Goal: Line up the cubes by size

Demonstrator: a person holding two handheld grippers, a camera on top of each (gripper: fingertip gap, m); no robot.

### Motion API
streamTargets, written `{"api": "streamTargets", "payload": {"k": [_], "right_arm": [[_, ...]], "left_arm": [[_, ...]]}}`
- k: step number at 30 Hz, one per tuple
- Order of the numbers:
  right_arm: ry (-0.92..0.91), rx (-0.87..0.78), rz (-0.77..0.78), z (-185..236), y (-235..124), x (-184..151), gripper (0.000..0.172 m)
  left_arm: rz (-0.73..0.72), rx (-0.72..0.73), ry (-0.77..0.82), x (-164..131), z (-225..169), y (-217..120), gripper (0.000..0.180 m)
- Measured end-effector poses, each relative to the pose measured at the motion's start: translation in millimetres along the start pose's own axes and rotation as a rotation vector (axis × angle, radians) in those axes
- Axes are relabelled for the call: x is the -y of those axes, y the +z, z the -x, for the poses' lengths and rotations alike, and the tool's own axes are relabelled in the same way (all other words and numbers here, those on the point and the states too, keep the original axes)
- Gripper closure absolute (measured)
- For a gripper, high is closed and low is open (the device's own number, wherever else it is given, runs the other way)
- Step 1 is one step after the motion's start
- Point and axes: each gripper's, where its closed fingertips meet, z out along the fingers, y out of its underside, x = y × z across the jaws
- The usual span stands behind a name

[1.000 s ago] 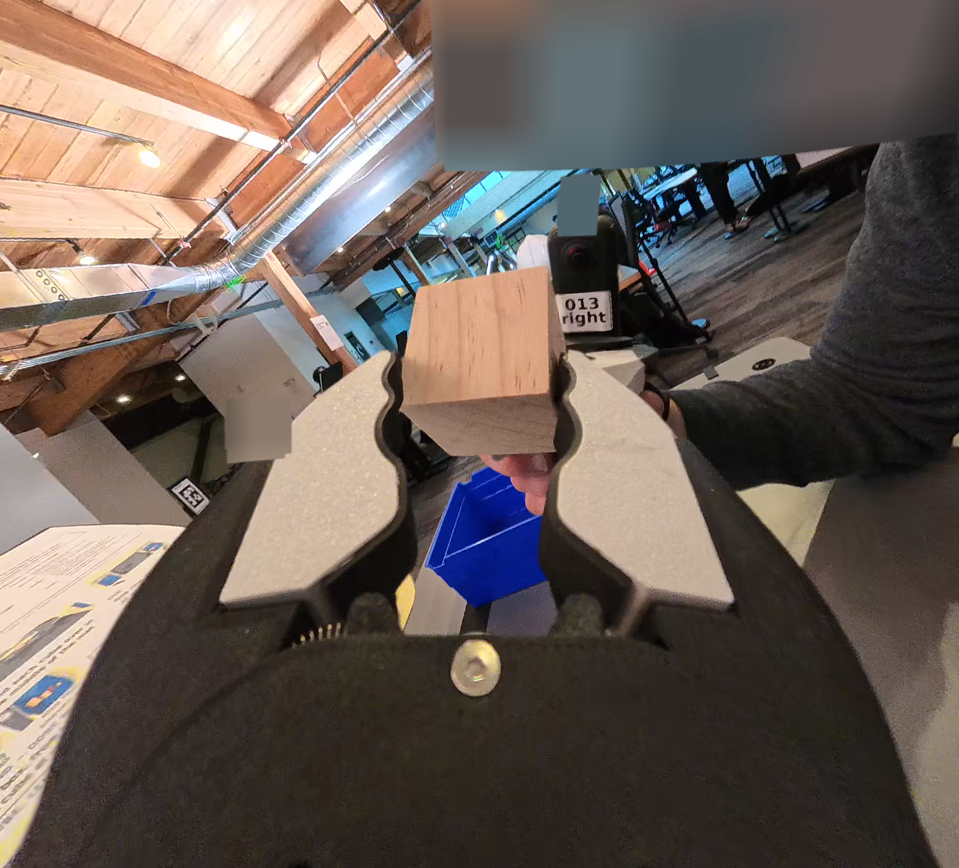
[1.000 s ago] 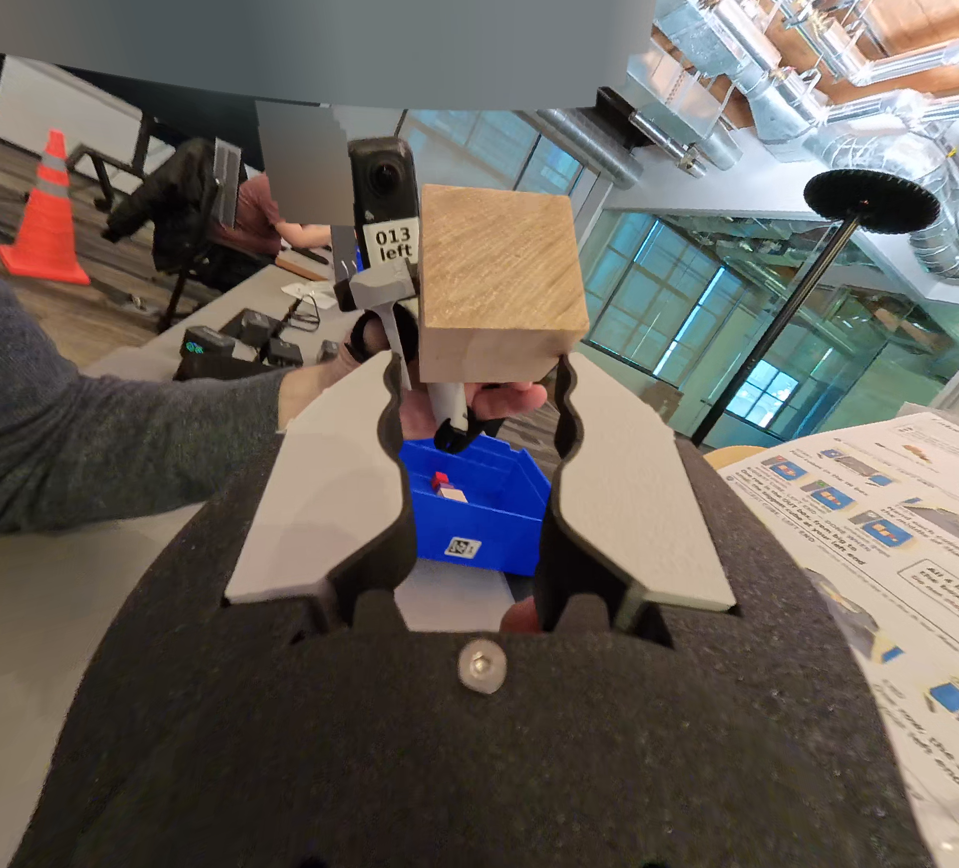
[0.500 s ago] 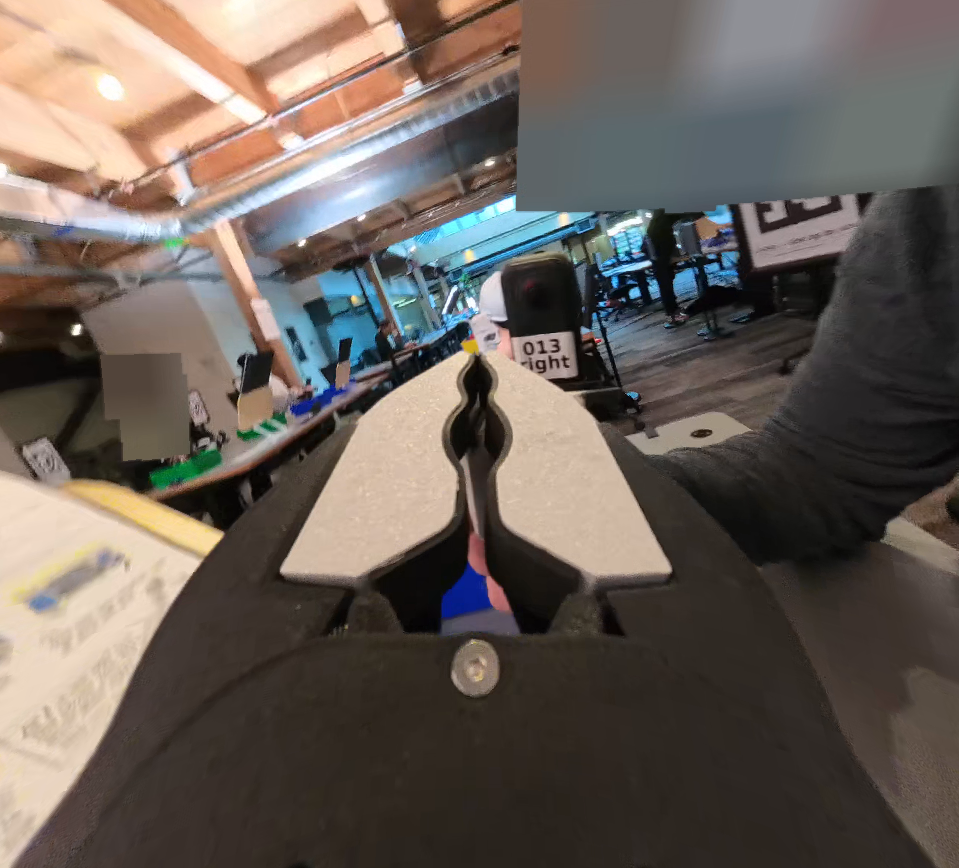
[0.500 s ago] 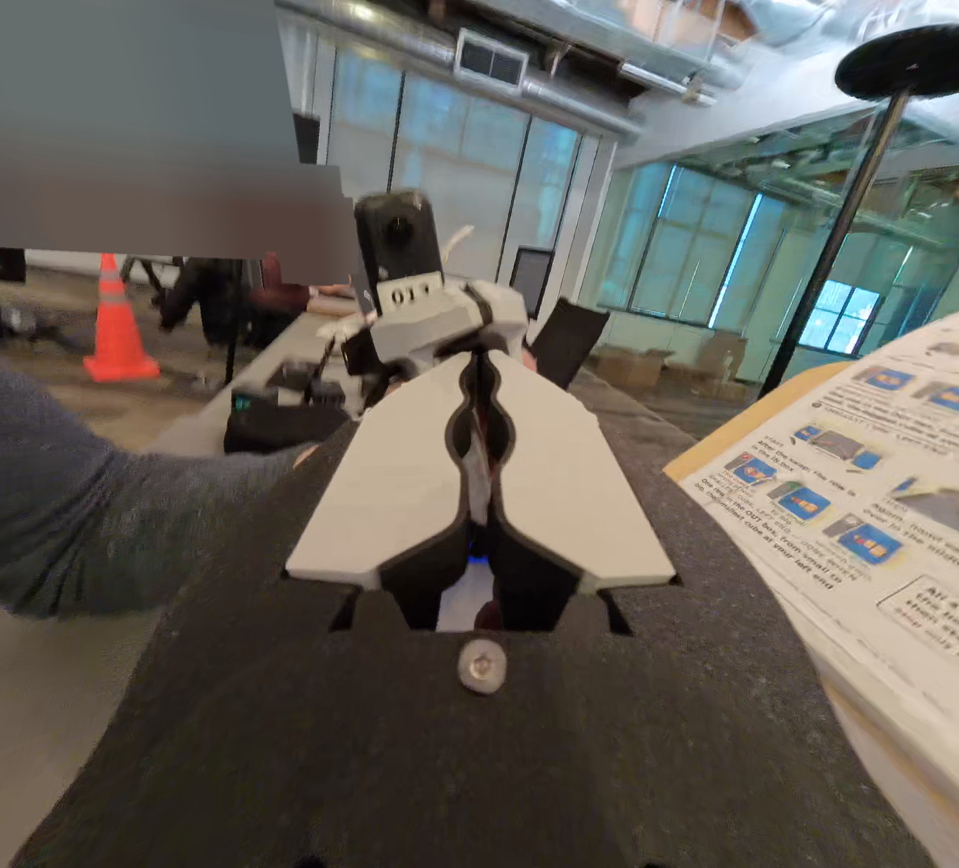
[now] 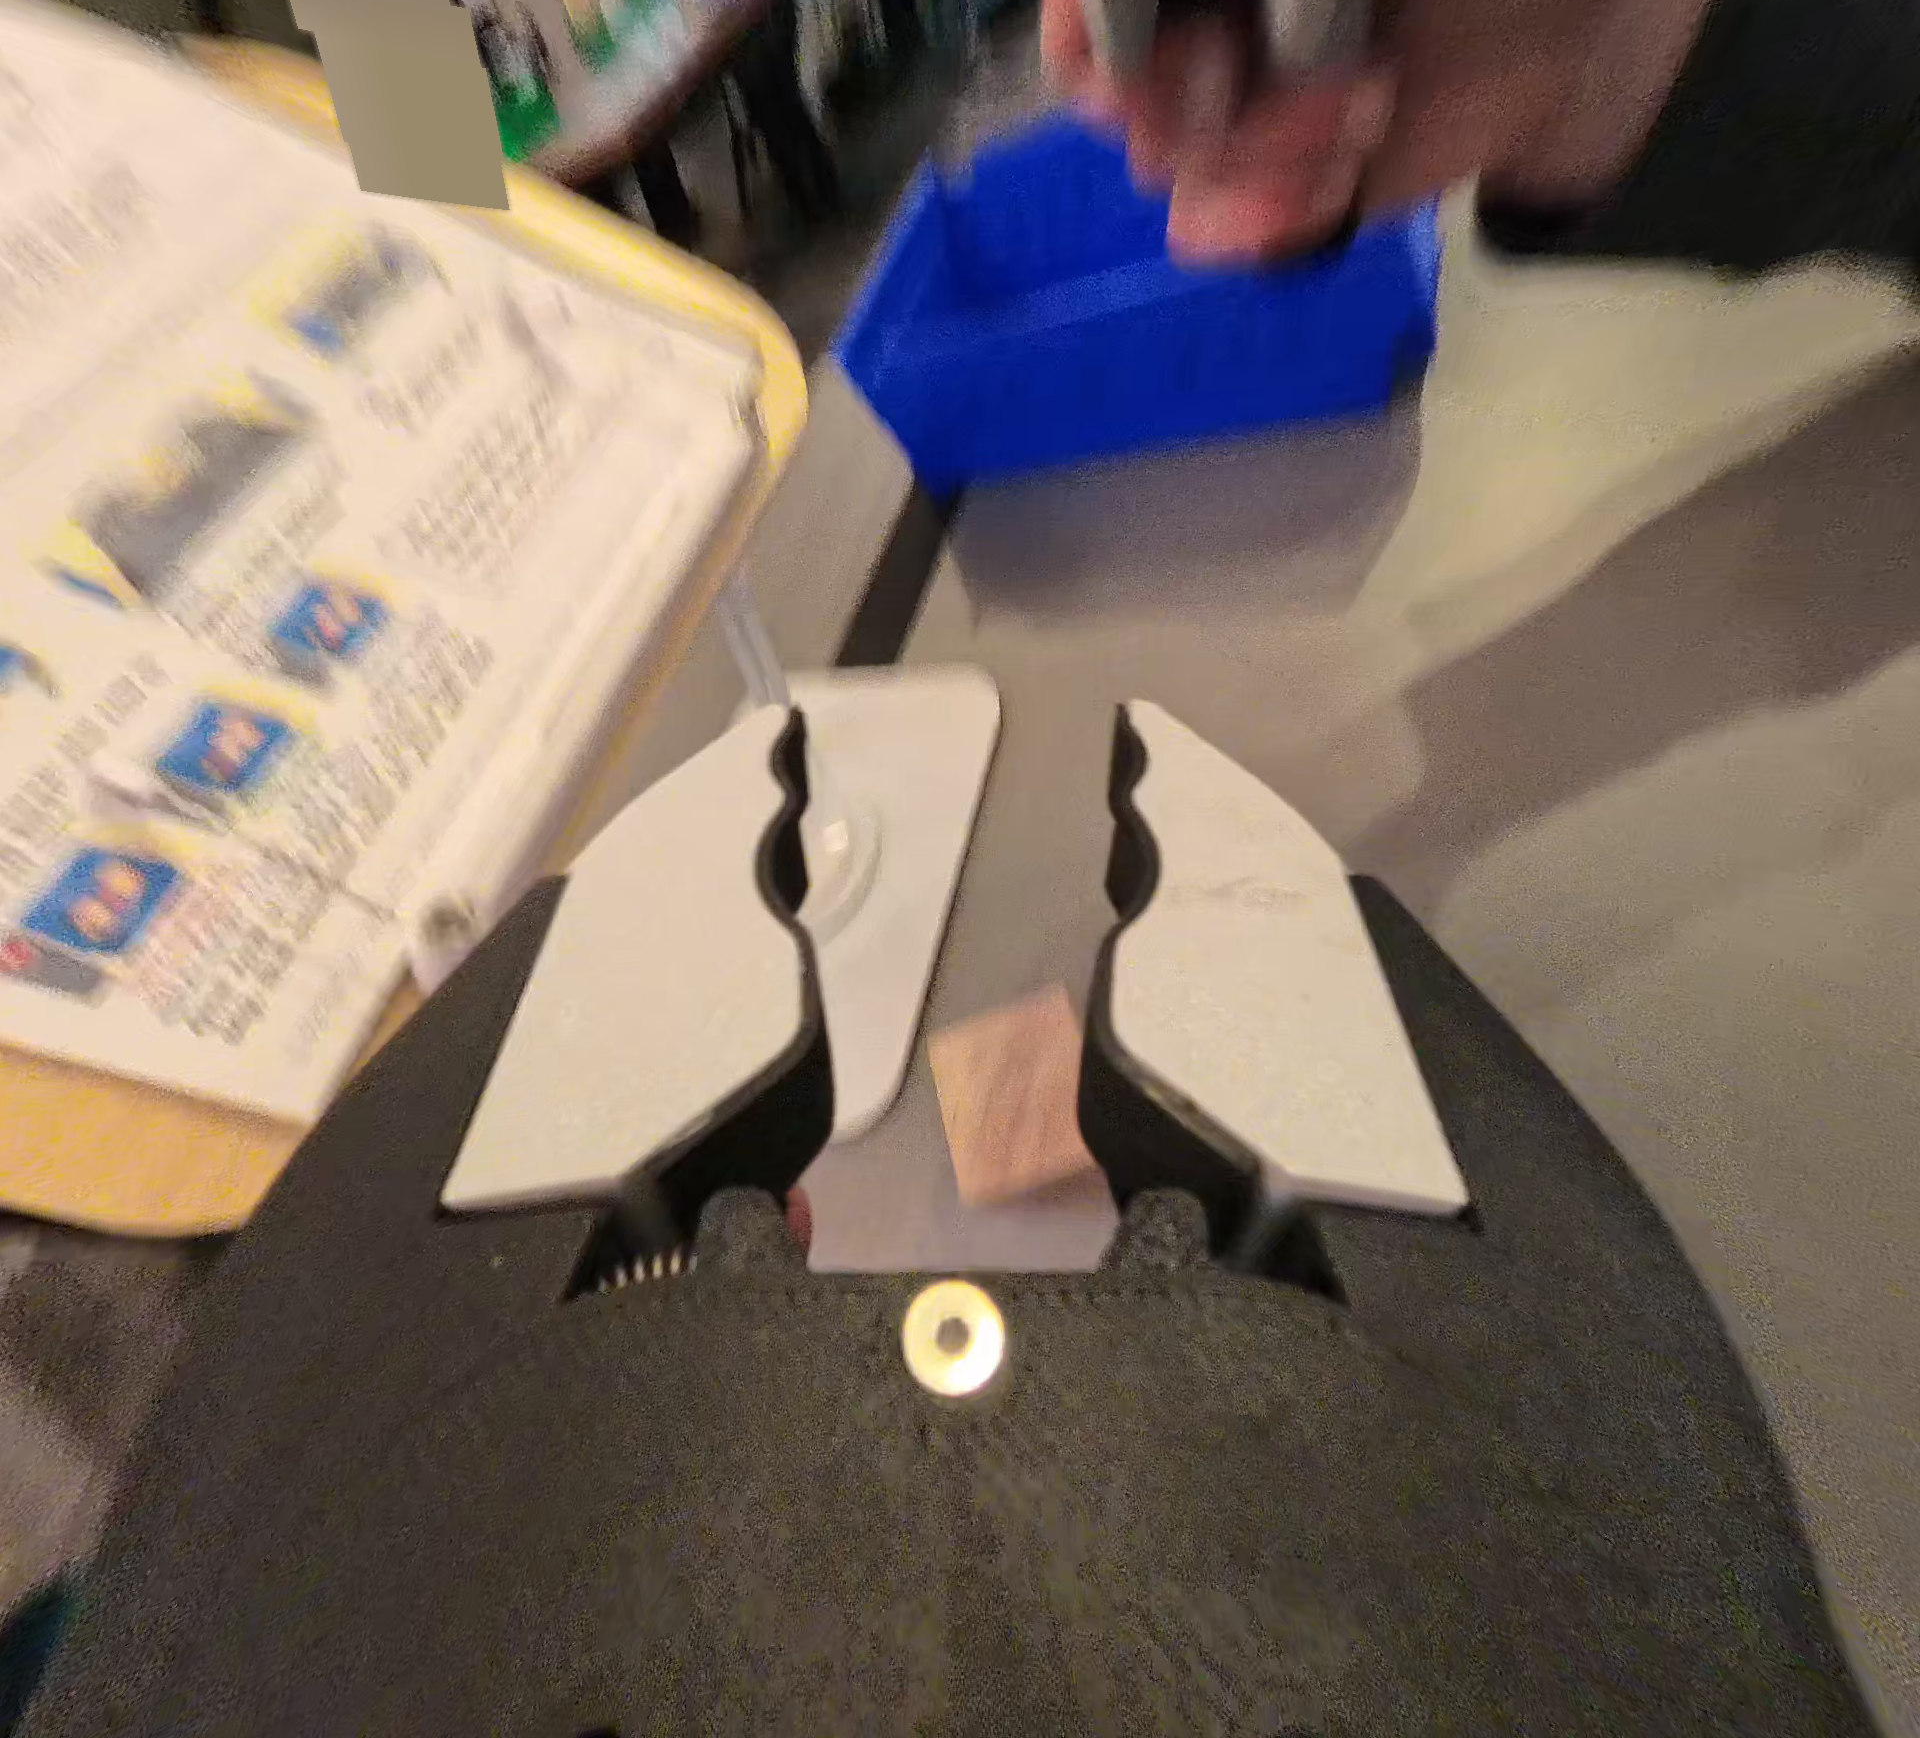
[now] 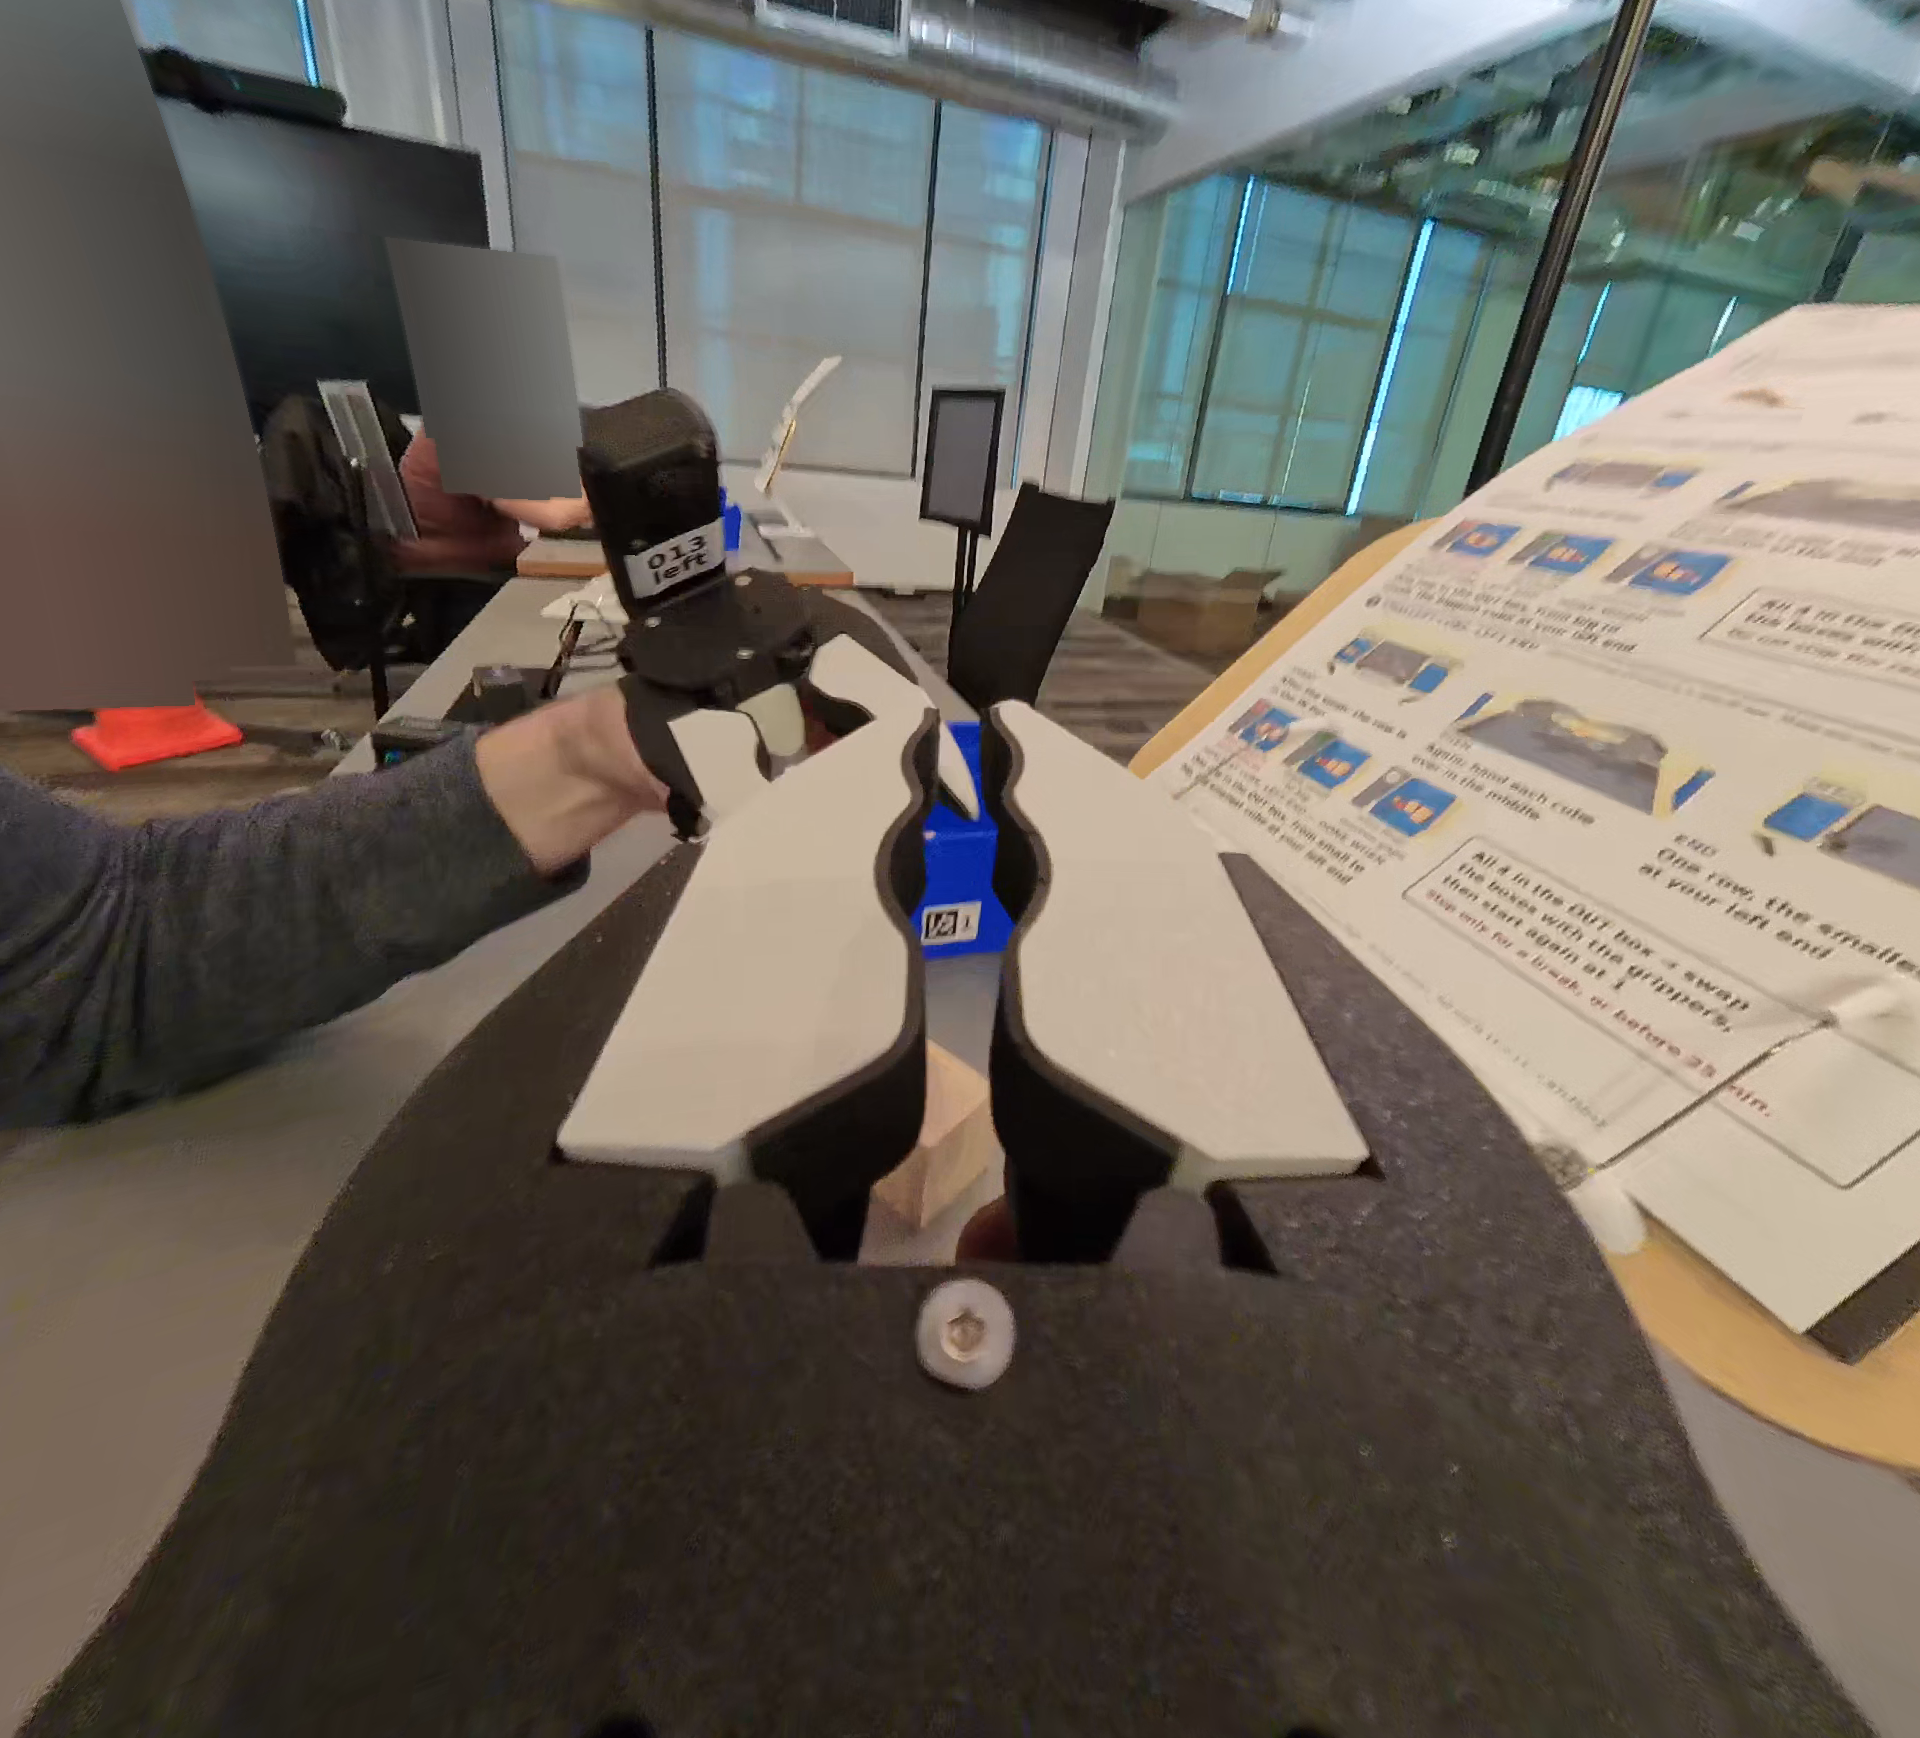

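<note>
Wooden cube [image 5: 1013, 1106] dropped; sharper from right.

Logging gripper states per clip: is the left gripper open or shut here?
Open. The left gripper's fingers stand apart with grey table between them, nothing gripped.

We see the table [image 6: 156, 1273] carrying a bin [image 5: 1132, 358] at its far side and a cube [image 5: 1013, 1091] nearer to us, seen low between the left gripper's [image 5: 1055, 722] parted fingers [image 5: 1226, 940] without touching them. An instruction sheet [image 5: 312, 545] on a tilted board [image 5: 125, 1158] lies left of the bin in the left wrist view, right of it in the right wrist view. The right gripper [image 6: 956, 722] points at the bin, with the left gripper to its left.
</note>
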Motion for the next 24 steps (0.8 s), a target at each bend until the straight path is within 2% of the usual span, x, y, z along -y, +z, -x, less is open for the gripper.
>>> {"api": "streamTargets", "payload": {"k": [3, 6, 7, 8, 11, 17, 19, 21, 24], "right_arm": [[0.007, 0.028, 0.019, 7.8, 5.5, -2.7, 0.162], [-0.007, 0.041, 0.041, 15.3, 9.8, -3.8, 0.163], [-0.015, 0.044, 0.045, 17.3, 10.5, -3.8, 0.163], [-0.021, 0.048, 0.046, 19.2, 11.1, -3.2, 0.163], [-0.021, 0.067, 0.038, 24.5, 11.9, 1.0, 0.162], [-0.033, 0.052, 0.075, 21.4, 12.1, -2.8, 0.156], [-0.03, 0.051, 0.096, 20.0, 12.6, -7.0, 0.152], [-0.047, 0.031, 0.121, 16.6, 13.1, -11.6, 0.147], [-0.079, 0.026, 0.19, 14.8, 14.2, -24.1, 0.137]], "left_arm": [[0.34, -0.007, -0.034, -68.1, 2.6, 15.9, 0.108], [0.59, -0.1, -0.081, -126.5, -17.8, 34.4, 0.094], [0.678, -0.083, -0.072, -144.9, -16.6, 36.6, 0.087], [0.726, -0.086, -0.088, -157.0, -18.2, 38.8, 0.085], [0.771, -0.075, -0.124, -170.6, -18.9, 44.7, 0.094], [0.801, -0.106, -0.129, -176.4, -23.2, 41.7, 0.116], [0.768, -0.08, -0.146, -171.6, -16.5, 41.2, 0.116], [0.644, -0.074, -0.181, -149.1, -10.7, 40.7, 0.117], [0.343, -0.044, -0.241, -89.0, 5.6, 31.8, 0.117]]}}
